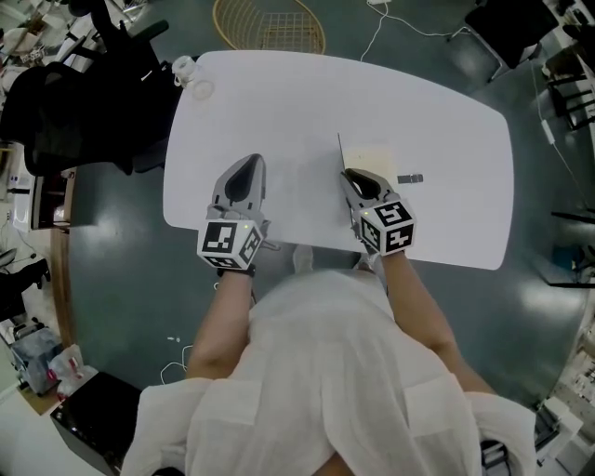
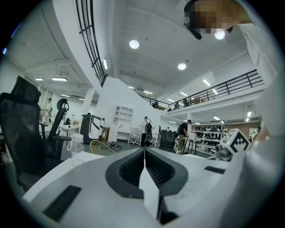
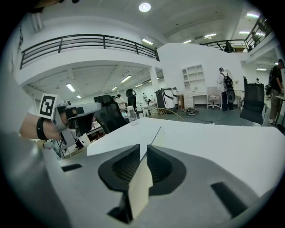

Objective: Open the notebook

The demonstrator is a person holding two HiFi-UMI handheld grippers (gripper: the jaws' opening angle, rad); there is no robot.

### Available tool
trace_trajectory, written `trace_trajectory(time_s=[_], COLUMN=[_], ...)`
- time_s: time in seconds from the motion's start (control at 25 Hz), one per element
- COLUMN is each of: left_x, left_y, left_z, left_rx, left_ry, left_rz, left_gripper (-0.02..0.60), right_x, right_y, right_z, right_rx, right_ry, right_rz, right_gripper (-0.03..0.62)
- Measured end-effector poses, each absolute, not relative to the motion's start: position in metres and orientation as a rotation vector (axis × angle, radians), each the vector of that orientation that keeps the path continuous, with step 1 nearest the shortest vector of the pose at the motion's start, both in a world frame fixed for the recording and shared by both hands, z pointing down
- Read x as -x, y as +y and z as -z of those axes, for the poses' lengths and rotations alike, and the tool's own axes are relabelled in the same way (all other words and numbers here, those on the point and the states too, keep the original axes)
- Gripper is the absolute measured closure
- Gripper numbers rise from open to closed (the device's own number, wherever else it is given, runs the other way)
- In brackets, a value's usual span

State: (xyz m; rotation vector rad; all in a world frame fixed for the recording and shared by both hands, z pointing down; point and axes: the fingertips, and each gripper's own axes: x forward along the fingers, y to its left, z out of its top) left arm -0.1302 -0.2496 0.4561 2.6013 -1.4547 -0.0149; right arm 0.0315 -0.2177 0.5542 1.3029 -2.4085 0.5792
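Note:
The notebook (image 1: 372, 154) lies on the white table (image 1: 279, 102) in front of me, cream page up, with its cover standing on edge as a thin dark line at its left side. My right gripper (image 1: 349, 174) is shut on that raised cover. In the right gripper view the cream sheet (image 3: 140, 189) runs between the jaws of the right gripper (image 3: 143, 151) and on towards the table. My left gripper (image 1: 252, 162) hovers over bare table to the left of the notebook, well apart from it. In its own view the left gripper (image 2: 144, 153) is shut with nothing in it.
A small dark object (image 1: 410, 178) lies just right of the notebook. A clear bottle (image 1: 186, 69) stands at the table's far left corner. A black chair (image 1: 74, 112) stands left of the table, and a wicker basket (image 1: 270, 26) sits on the floor beyond it.

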Motion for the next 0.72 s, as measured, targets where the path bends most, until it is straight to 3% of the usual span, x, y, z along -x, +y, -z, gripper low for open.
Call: trace_trajectory(time_s=[0.72], left_x=[0.179], left_y=[-0.234], left_z=[-0.466], left_rx=[-2.544], left_ry=[-1.541], left_rz=[-0.025], left_gripper=[0.566], right_x=[0.037], right_y=[-0.217], right_z=[-0.599], right_rx=[-1.109], right_ry=[-2.408], right_rz=[-0.657], right_gripper=[0.523])
